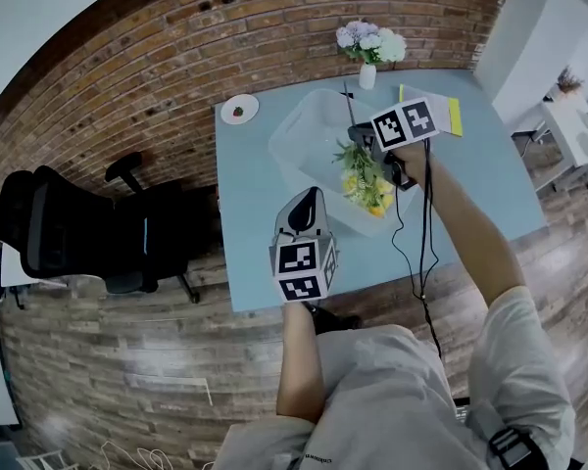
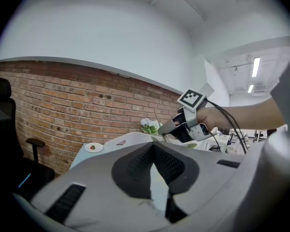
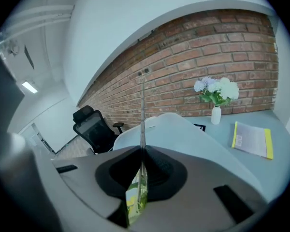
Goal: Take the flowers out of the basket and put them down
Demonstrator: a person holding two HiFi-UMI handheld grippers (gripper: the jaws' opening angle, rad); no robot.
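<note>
A bunch of yellow flowers with green leaves (image 1: pixel 366 179) hangs from my right gripper (image 1: pixel 358 137), which is shut on its thin stem (image 1: pixel 347 96). The bunch hangs over the near right part of the white translucent basket (image 1: pixel 299 135) on the blue table (image 1: pixel 470 179). In the right gripper view the stem (image 3: pixel 142 105) sticks up from the closed jaws (image 3: pixel 142 149) and the blooms (image 3: pixel 135 197) show below them. My left gripper (image 1: pixel 309 199) hovers at the basket's near side, over the table's front edge. Its jaws (image 2: pixel 153 148) meet with nothing between them.
A white vase of pale flowers (image 1: pixel 369 49) stands at the table's back edge. A small plate with a strawberry (image 1: pixel 239 109) sits at the back left corner, a yellow-edged notebook (image 1: pixel 449 114) at the back right. A black office chair (image 1: pixel 69 228) stands left of the table.
</note>
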